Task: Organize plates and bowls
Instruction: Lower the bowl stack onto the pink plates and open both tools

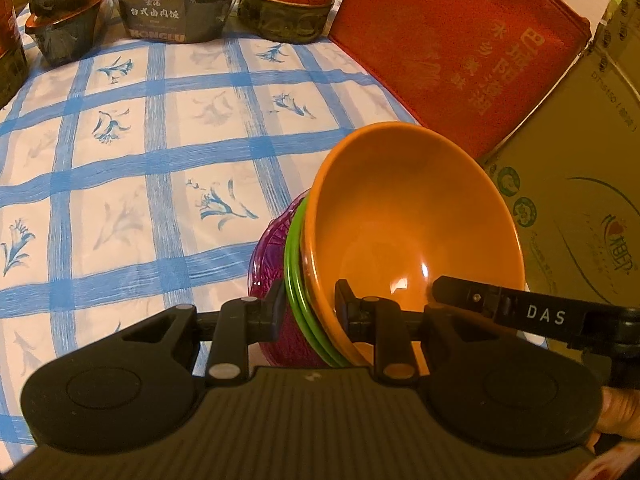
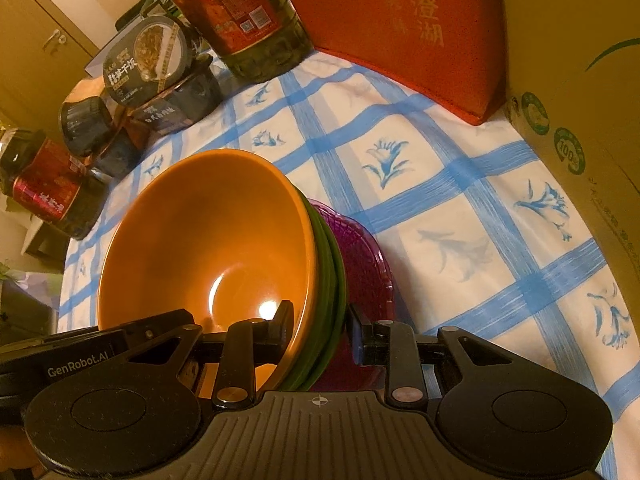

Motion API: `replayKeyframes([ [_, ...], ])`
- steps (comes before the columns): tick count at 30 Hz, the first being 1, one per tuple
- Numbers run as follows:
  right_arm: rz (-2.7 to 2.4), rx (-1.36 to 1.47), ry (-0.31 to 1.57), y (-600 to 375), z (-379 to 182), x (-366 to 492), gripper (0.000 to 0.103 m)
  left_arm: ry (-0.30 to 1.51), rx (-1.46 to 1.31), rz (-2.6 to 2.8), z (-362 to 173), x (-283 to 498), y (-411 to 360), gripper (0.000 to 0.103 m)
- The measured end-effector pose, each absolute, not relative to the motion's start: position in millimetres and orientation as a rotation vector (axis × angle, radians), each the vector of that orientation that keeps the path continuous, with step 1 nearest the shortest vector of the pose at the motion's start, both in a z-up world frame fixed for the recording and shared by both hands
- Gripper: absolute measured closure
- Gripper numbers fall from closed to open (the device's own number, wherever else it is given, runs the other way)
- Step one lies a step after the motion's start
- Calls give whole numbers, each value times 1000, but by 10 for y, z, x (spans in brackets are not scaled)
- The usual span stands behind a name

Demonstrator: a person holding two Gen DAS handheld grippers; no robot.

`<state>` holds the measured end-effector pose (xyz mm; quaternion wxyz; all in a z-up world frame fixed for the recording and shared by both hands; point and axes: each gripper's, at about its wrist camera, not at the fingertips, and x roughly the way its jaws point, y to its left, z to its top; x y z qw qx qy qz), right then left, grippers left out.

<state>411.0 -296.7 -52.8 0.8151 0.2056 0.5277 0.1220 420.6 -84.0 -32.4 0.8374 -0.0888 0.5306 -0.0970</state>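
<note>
Left wrist: each hand-held gripper (image 1: 310, 308) (image 2: 320, 320) clamps the stacked bowls' (image 1: 400, 216) rims between its fingers.

Each wrist view looks forward along its own gripper, very near the bowls (image 1: 400, 232). The left faces them from one side, the right from the opposite. Both share the table (image 1: 120, 152) and red bag (image 1: 452, 40).

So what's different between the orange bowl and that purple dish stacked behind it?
The orange bowl is smooth, opaque and deep; the purple dish has a woven-looking textured surface, seems translucent and looks shallower. The orange bowl sits innermost, its open face toward both cameras, while the purple dish is outermost, with a green dish between them. Both are nested in one tilted stack, and both the left tongs and the right tongs clamp its rim.
</note>
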Motion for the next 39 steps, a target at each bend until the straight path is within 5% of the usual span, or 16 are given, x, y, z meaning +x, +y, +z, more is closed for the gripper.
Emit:
replayKeyframes([
  [19,252,449,1119,-2993,-562,4084,72,1112,-217,-233,-365,4182,-809,78],
  [25,245,431,1109,-2981,-550,4047,47,1098,-227,-231,-339,4148,-770,68],
  [39,244,453,1088,-3034,-463,3958,41,1069,-229,-227,-216,4071,-748,55],
])
